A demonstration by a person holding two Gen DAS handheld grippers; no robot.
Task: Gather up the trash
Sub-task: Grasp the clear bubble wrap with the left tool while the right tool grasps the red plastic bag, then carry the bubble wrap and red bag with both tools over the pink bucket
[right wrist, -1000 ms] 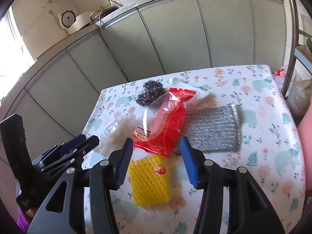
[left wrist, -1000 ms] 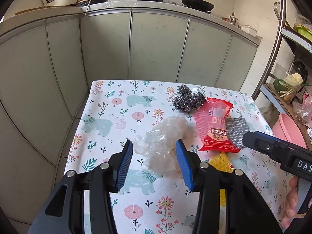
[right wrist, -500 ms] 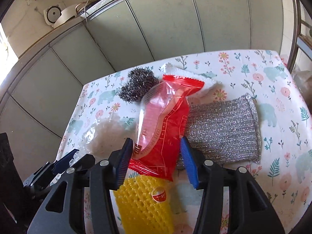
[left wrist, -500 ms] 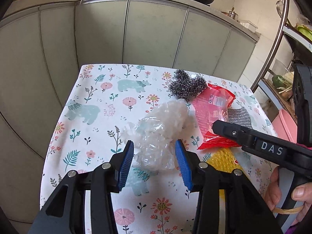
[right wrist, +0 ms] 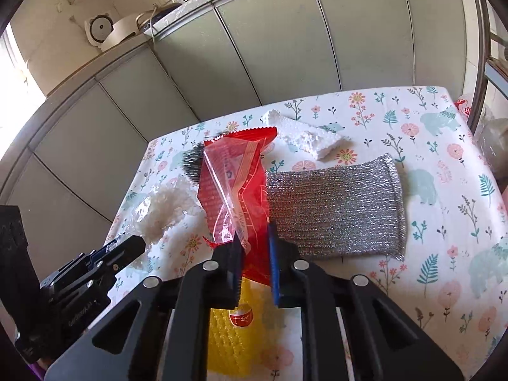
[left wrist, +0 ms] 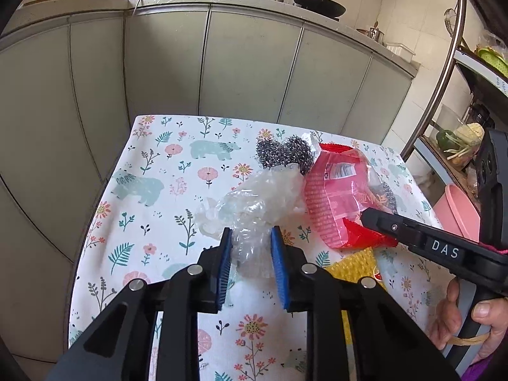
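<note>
Jaws on my left gripper have just been closing and now pinch the crumpled clear plastic at frame centre; my right gripper has likewise been closing, clamping the red wrapper on the surface.

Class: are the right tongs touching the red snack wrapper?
Touching. The right wrist view shows the right tongs, whose jaws have just been closing, pinching the red snack wrapper's near end between both pads.

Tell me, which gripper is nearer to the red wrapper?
Right. The right gripper has just closed on the red wrapper; the left gripper has just closed on the clear plastic bag beside it.
</note>
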